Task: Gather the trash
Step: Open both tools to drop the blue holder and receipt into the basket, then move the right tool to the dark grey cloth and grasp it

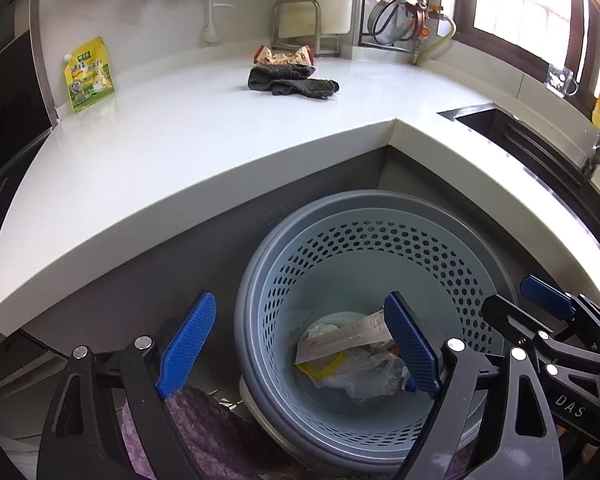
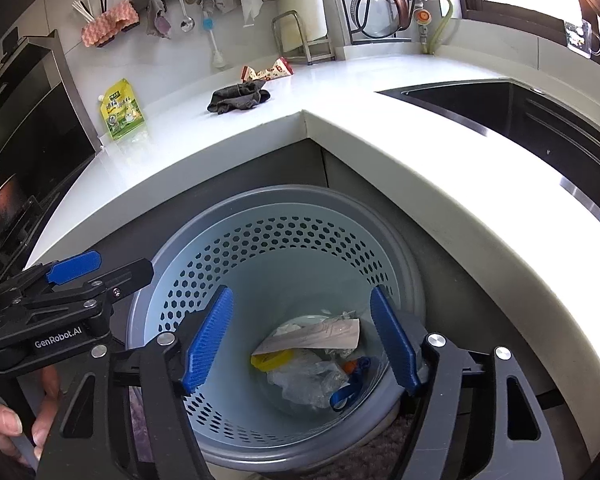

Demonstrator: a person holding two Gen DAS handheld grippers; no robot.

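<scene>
Both my grippers, left [image 1: 300, 344] and right [image 2: 304, 336], hang released and empty over the bin [image 2: 204, 264]; trash [image 2: 312, 360] lies at its bottom.

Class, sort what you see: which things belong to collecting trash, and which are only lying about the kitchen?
Part of the job:
- perforated bin
- trash inside it
- snack wrapper on the counter
- left tool and right tool, both open above the bin

Lying about:
- dark cloth
- yellow-green pouch
- hanging ladle
- sink

Trash [image 2: 312, 364] in perforated bin [image 2: 260, 248]
</scene>
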